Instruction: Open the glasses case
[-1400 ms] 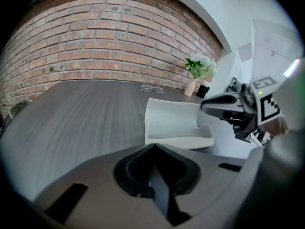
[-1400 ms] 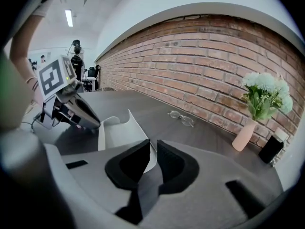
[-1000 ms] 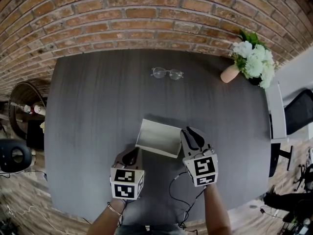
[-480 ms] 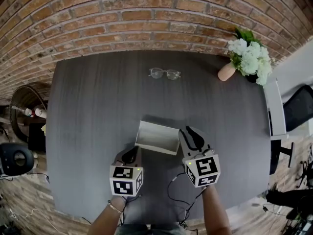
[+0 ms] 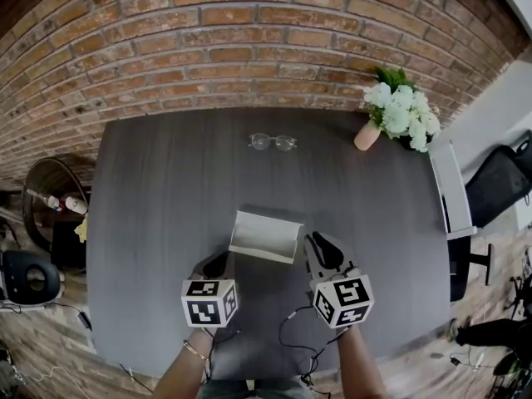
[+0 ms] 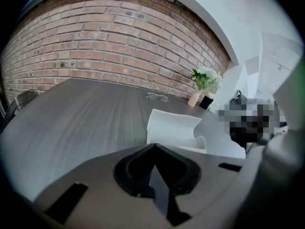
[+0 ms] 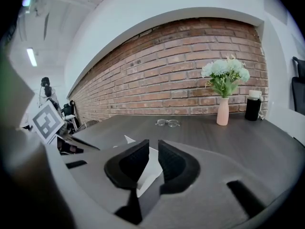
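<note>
The jaws of my right gripper (image 7: 152, 149) are standing a little apart, with only a narrow gap, and they have just been closing from a wider opening. Through this gap I am seeing a white corner of the glasses case (image 7: 144, 178). It is lying behind and below the pads, not pressed by them, so I am holding nothing there. Compared with a moment ago, this gripper is also sitting a bit higher and more rolled, just beside the right end of the case. The jaws of my left gripper (image 6: 153, 149) are resting together, tip against tip, with nothing between them, and this gripper is keeping its place as before.

I am judging from this that the opening is already made. The lid of the case is standing up from the base, with its curved notch showing in the left gripper view, and my right gripper seems to be drawing off. What is remaining is probably only to take both grippers away without knocking the lid.

The case is lying on the dark worktop (image 5: 158, 223), just in front of both grippers and between them, nearer to the right one. From the left jaws it is sitting ahead and slightly to the right, apart from them. Farther out, the glasses (image 5: 273, 142) are lying well apart from the case, toward the far edge. A vase with flowers (image 5: 370, 133) is standing at the far right corner, before the brick wall (image 5: 249, 40).
</note>
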{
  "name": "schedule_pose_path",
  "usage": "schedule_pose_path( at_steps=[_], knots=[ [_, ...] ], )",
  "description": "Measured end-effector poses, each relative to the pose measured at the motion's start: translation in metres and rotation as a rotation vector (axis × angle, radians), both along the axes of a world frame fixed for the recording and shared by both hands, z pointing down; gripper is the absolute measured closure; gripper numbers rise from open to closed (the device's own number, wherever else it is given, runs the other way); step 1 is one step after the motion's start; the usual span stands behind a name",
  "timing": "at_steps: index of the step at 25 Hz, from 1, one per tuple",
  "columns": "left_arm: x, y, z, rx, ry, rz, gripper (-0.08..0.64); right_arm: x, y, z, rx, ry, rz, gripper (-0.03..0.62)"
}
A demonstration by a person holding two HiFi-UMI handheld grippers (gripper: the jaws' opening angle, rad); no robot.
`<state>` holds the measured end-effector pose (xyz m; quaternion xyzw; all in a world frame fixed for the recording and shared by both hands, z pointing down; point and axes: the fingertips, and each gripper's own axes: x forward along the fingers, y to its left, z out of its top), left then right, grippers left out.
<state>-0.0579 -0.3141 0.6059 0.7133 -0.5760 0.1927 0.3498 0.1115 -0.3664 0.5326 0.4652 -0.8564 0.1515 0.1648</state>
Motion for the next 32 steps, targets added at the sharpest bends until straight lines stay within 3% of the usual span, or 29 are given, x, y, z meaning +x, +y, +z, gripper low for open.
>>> schedule_pose_path(
  at_steps=[10, 21, 32],
  knots=[
    [-0.033, 0.018, -0.130, 0.235, -0.014, -0.083, 0.565, 0.021, 0.048, -0.083, 0.078, -0.110, 0.103, 0.575],
    [-0.061, 0.033, -0.264, 0.596, -0.066, -0.152, 0.565, 0.061, 0.072, -0.169, 0.190, -0.089, 0.242, 0.591],
    [-0.059, 0.035, -0.270, 0.605, -0.052, -0.137, 0.565, 0.055, 0.083, -0.178, 0.194, -0.036, 0.263, 0.592]
  ],
)
